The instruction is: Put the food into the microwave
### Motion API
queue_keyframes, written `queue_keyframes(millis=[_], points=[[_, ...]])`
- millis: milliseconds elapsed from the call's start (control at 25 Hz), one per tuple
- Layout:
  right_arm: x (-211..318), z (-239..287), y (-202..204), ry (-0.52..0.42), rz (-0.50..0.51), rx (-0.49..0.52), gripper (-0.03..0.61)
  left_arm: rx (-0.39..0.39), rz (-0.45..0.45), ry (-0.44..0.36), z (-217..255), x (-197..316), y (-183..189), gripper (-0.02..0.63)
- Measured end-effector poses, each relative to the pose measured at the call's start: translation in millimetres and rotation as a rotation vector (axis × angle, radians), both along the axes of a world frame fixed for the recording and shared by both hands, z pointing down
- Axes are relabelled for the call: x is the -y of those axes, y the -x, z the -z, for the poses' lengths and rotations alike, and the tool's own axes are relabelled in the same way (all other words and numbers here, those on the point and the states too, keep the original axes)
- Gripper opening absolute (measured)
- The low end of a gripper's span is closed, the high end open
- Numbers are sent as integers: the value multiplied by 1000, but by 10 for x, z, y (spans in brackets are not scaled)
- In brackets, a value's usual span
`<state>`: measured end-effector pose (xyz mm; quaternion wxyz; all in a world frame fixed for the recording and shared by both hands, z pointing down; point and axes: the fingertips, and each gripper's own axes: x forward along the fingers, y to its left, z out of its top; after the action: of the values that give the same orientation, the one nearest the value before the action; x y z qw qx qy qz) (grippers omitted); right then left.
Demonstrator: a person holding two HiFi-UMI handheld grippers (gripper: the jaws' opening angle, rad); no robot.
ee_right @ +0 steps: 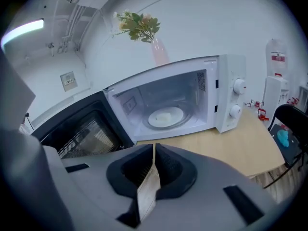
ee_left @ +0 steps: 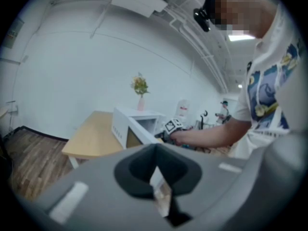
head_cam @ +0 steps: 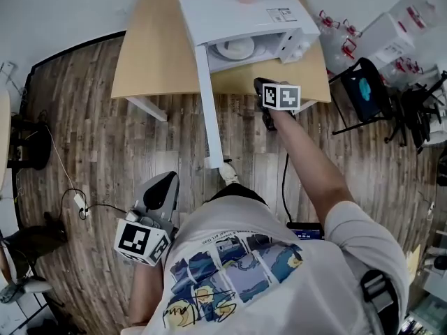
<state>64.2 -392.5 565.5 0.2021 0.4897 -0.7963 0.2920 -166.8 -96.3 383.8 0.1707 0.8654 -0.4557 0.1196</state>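
A white microwave (head_cam: 241, 9) stands on a wooden table (head_cam: 154, 54) with its door (head_cam: 209, 103) swung wide open. Inside it, a white plate (ee_right: 166, 117) carrying a pale piece of food (ee_right: 165, 114) rests on the turntable. My right gripper (head_cam: 261, 84) hovers at the table's front edge, just in front of the open cavity; its jaws meet at the tips (ee_right: 154, 150) with nothing between them. My left gripper (head_cam: 166, 180) hangs low by the person's side over the floor, far from the microwave (ee_left: 134, 124), jaws closed (ee_left: 156, 150) and empty.
A pink vase with flowers (ee_right: 156, 49) stands on top of the microwave. A black chair (head_cam: 363, 96) and white appliances (head_cam: 391, 33) crowd the right of the table. A cable and plug (head_cam: 80, 204) lie on the wooden floor at left.
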Motion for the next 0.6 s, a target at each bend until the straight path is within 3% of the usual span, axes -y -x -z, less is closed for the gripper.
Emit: queue_keyframes(millis=[600], points=[[-1985,517,431,-17,129,128,6,-47,-91,-11,-102,-761,126,9]])
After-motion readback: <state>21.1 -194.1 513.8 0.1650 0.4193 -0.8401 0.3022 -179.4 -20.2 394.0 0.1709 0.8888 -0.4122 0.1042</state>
